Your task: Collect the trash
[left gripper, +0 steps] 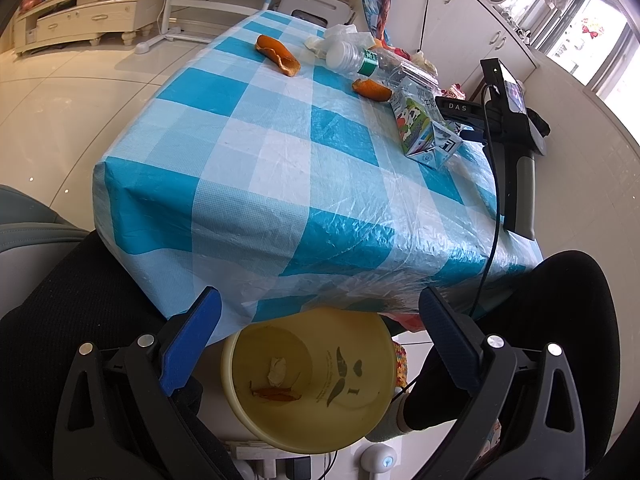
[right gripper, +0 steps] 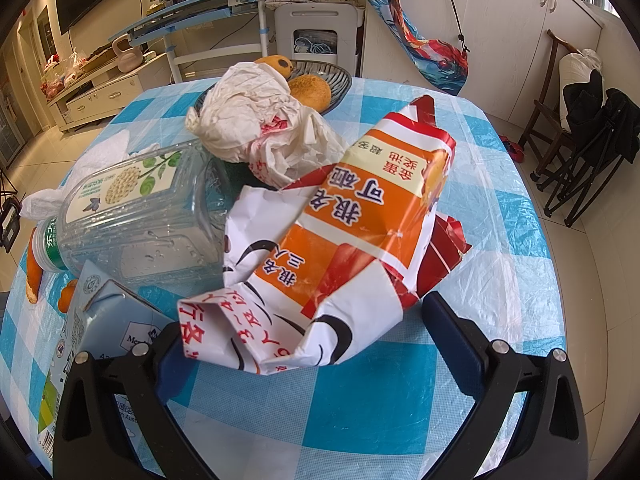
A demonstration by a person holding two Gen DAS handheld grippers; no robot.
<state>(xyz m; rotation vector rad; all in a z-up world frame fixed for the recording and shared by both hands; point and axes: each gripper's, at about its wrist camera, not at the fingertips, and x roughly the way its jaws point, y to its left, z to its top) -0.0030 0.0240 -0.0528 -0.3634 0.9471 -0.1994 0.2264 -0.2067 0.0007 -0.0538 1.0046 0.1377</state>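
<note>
"das" on right gripper (left gripper: 456,107), perhaps.

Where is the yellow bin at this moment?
In the left wrist view, the yellow bin stands on the floor below the near edge of the checked table, between the open fingers of the left tool. It already holds some scraps.

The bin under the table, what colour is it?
Pale yellow bin, seen best in the left wrist view.
</note>
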